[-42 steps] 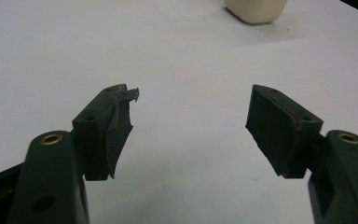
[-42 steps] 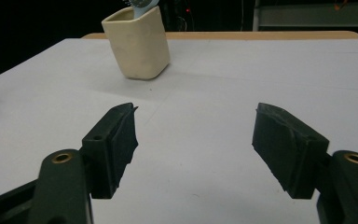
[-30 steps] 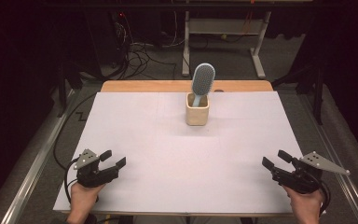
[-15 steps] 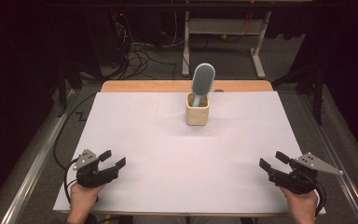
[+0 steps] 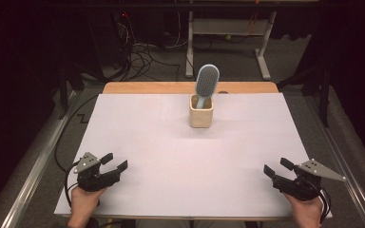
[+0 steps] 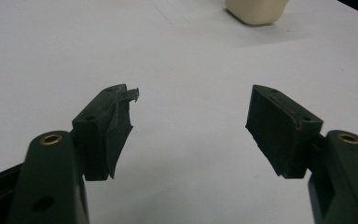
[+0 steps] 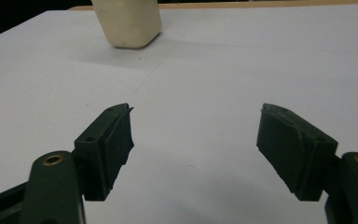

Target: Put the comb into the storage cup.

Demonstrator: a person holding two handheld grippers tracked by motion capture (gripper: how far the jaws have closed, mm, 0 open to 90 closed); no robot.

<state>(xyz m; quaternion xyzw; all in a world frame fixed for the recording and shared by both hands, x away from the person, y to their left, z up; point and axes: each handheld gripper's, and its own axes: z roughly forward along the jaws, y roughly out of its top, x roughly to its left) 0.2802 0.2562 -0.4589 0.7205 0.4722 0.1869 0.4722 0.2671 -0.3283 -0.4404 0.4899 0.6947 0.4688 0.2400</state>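
I see hairbrush (image 5: 206,81) standing bristle-head up in cup (image 5: 201,112), handle down so cup props it. Left gripper (image 5: 113,163) and right gripper (image 5: 276,168) well short of cup, jaws apart, empty, ready to reach.

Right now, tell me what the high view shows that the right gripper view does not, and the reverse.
High view alone: the blue-grey hairbrush standing head-up in the cream holder, the left gripper, both hands and the floor cables. Right gripper view alone: a close look at the right gripper and its worn black pads, open with nothing between them. Both share the cream holder, the right gripper and the white tabletop.
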